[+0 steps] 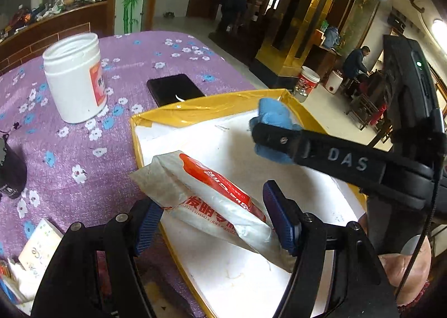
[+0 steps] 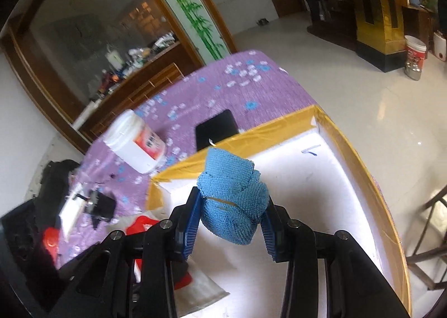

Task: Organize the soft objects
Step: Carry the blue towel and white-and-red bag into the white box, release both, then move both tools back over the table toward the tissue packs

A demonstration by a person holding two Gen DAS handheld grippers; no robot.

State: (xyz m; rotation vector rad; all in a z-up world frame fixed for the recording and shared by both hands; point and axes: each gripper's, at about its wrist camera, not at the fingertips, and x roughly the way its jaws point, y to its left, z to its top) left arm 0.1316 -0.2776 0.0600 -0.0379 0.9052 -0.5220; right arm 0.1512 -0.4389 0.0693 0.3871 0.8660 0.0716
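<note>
A purple flowered tablecloth [image 1: 83, 150] spreads ahead of and to the left of both sets of fingers. On it lies a shallow tray [image 1: 195, 111] with a yellow taped rim and a white floor, and both grippers hang over that floor. The left gripper [image 1: 215, 220] stands fairly wide, its ribbed blue pads on either side of a white and red soft packet [image 1: 212, 195]; the packet lies slanted between them with its far end sticking past the left pad over the tray's rim, and whether the pads press on it I cannot tell. The right gripper [image 2: 232, 223] is closed partway on a rolled blue cloth [image 2: 232, 198], both pads squeezing its lower half while the roll juts forward beyond the fingertips above the tray floor. Beyond the left gripper's fingers, on the tablecloth, an open white jar [image 1: 75, 78] with a red label stands upright, and a black phone [image 1: 174, 89] lies flat just behind the tray's far rim.
</note>
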